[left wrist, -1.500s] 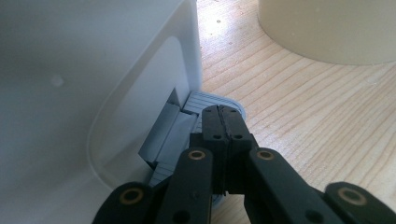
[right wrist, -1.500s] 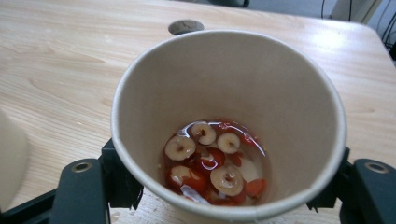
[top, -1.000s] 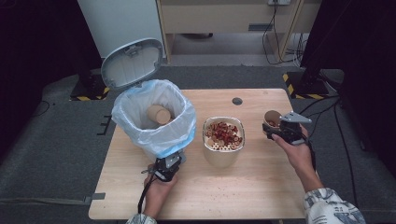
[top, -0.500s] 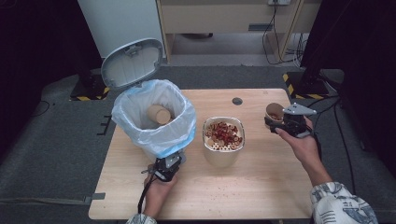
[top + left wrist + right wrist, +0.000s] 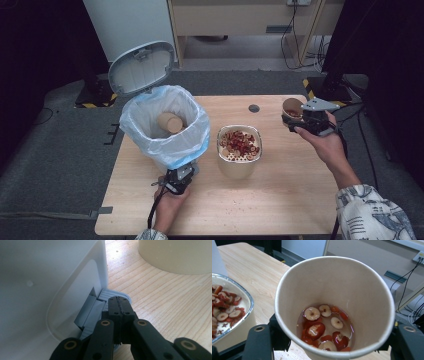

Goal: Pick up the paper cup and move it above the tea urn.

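Near the front edge, my left gripper [image 5: 179,178] has its fingers fully closed, pressing the bin [image 5: 165,131] pedal. Toward the right edge, my right gripper [image 5: 296,121] has just tightened on the paper cup [image 5: 334,307], held above the table [image 5: 280,200]: light, crushable, sloshing wet fruit, so I grip mid-wall gently.

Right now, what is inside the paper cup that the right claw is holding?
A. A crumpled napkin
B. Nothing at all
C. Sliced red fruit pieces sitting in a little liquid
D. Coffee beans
C: the right gripper view looks straight into the paper cup, and round red and pale fruit slices lie in shallow liquid at its bottom, with the right claw clamped on the cup's sides.
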`<state>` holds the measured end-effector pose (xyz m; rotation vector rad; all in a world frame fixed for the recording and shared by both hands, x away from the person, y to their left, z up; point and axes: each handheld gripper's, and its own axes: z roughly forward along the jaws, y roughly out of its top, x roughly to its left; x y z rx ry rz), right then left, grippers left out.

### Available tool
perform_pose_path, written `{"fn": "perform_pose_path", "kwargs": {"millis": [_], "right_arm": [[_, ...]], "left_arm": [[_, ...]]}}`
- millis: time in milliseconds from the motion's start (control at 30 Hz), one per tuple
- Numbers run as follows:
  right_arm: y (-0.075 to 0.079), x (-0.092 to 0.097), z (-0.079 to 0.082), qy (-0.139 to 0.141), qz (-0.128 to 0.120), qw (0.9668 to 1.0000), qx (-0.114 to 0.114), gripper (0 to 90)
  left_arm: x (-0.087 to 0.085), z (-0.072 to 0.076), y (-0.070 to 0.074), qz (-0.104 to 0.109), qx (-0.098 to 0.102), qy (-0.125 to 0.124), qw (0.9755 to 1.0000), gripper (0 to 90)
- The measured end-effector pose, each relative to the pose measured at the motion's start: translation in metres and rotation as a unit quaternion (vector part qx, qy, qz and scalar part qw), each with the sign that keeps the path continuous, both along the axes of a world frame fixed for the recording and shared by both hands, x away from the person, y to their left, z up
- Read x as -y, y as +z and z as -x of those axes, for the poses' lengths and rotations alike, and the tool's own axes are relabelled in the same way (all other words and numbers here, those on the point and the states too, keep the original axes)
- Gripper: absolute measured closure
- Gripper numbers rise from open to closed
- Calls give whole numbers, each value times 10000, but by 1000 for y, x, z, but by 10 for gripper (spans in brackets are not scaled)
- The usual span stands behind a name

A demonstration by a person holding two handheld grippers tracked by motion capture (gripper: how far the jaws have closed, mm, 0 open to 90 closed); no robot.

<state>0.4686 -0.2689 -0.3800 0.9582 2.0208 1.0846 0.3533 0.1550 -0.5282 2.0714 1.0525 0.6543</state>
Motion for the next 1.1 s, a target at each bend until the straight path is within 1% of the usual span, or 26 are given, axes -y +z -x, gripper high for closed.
{"fn": "perform_pose_path", "kwargs": {"millis": [133, 367, 667, 867, 1100], "right_arm": [[9, -2, -2, 44, 28, 10000, 58, 332], [19, -3, -6, 74, 92, 9999, 117, 333], [29, -8, -7, 135, 187, 9996, 184, 333], [32, -9, -8, 150, 249, 9994, 177, 334], [40, -13, -12, 188, 355, 9989, 242, 335]], "left_arm": [[0, 0, 0, 0, -2, -1, 10000, 890], [0, 0, 0, -3, -2, -4, 10000, 890], [0, 0, 0, -8, 2, -6, 10000, 890], [0, 0, 0, -10, 2, -8, 10000, 890], [0, 0, 0, -12, 3, -9, 10000, 890]]}}
